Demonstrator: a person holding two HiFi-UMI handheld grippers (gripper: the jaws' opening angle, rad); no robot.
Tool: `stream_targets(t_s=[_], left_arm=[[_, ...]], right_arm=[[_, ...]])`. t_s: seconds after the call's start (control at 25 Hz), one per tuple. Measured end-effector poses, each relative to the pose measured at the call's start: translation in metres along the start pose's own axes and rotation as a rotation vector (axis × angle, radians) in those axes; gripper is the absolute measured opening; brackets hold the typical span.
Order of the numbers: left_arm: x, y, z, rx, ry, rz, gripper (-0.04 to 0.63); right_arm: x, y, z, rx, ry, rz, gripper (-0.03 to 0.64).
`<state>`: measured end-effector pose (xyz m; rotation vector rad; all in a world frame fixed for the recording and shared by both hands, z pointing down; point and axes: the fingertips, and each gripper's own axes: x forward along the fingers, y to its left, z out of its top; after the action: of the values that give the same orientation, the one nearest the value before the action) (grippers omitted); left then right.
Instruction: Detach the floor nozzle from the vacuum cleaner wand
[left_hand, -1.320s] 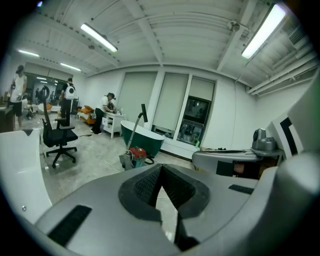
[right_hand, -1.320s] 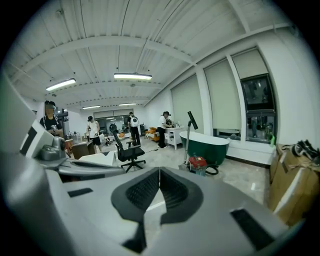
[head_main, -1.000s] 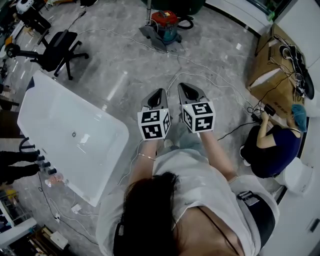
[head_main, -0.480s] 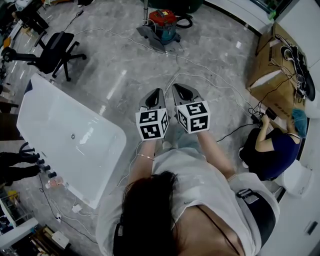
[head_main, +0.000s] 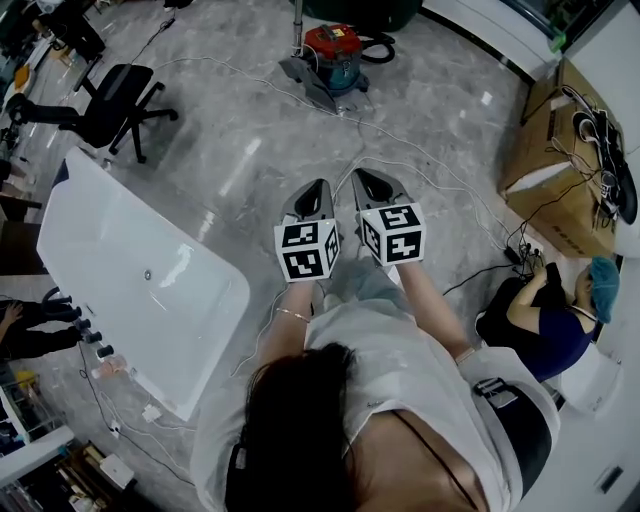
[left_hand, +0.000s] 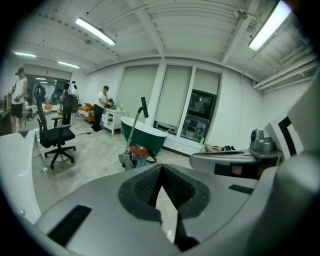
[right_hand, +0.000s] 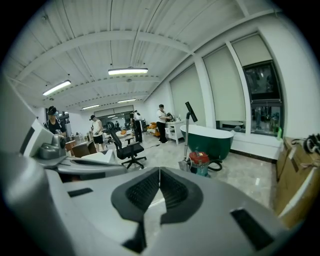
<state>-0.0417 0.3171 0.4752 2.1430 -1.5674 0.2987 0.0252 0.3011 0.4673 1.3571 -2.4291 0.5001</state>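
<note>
A red and teal vacuum cleaner (head_main: 333, 52) stands on the grey floor far ahead. Its grey floor nozzle (head_main: 305, 76) lies flat beside it, and the wand (head_main: 297, 20) rises from the nozzle. The left gripper view shows the vacuum cleaner (left_hand: 138, 155) and the slanted wand (left_hand: 134, 127) small in the distance. In the right gripper view the wand (right_hand: 187, 135) stands over the vacuum cleaner (right_hand: 200, 162). My left gripper (head_main: 320, 187) and right gripper (head_main: 360, 177) are held side by side, well short of the vacuum cleaner. Both are shut and empty.
A white bathtub (head_main: 140, 280) lies to the left, with a black office chair (head_main: 112, 100) beyond it. Cables cross the floor between me and the vacuum cleaner. Cardboard boxes (head_main: 555, 165) and a seated person (head_main: 545, 320) are on the right. A green bathtub (right_hand: 212, 140) stands behind the vacuum cleaner.
Both grippers, still shut and side by side, have moved a little forward over the floor. The seated person on the right has slid lower in the head view.
</note>
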Motion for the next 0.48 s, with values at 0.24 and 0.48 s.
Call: stream_targets(t_s=[0.24, 0.48], left_arm=[[0.028, -0.001, 0.011, 0.006, 0.010, 0.015, 0.003], [0.061, -0.013, 0.028, 0.011, 0.005, 0.021, 0.003]], right_arm=[[0.020, -0.024, 0.012, 0.000, -0.003, 0.016, 0.015], [0.035, -0.051, 0.025, -0.008, -0.002, 0.036, 0.015]])
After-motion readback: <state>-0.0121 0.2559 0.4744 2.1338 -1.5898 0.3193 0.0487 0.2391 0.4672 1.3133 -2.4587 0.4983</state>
